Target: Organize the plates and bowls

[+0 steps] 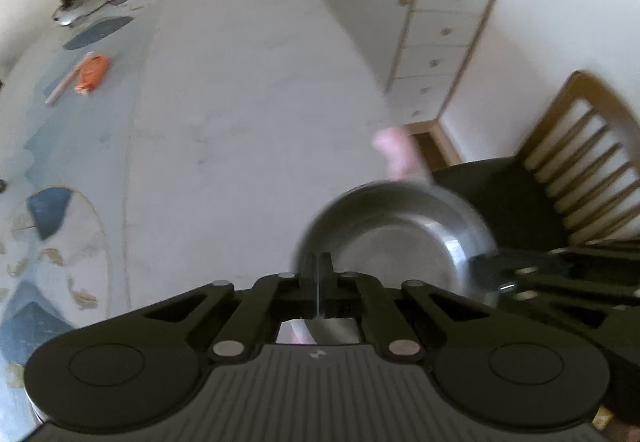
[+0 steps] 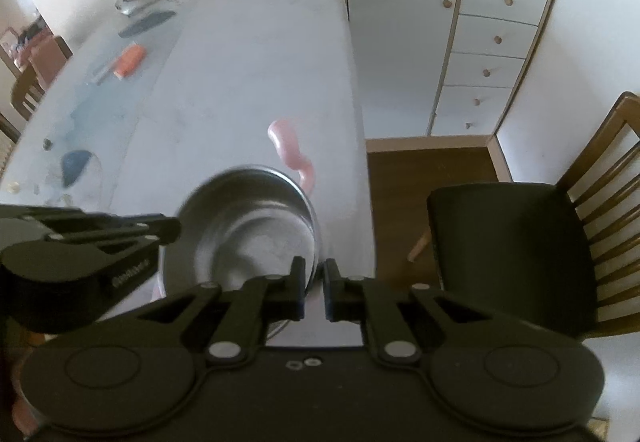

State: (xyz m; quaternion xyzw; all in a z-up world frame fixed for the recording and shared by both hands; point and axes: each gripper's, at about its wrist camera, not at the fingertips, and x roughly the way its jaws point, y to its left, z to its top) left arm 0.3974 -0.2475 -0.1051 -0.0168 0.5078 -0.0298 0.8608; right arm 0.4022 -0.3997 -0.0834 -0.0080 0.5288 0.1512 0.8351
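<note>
You are gripping a shiny steel bowl [image 2: 248,226] by opposite rims above the table [image 2: 240,62]: left gripper [image 1: 318,274] and right gripper [image 2: 313,292] both clamped tight on it.

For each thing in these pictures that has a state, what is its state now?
Left claw: shut on the rim of the metal bowl.
Right claw: shut on the bowl's rim.
Metal bowl: empty, upright, held on two sides.
Cabinet: door and drawers closed.
Chair: empty.
</note>
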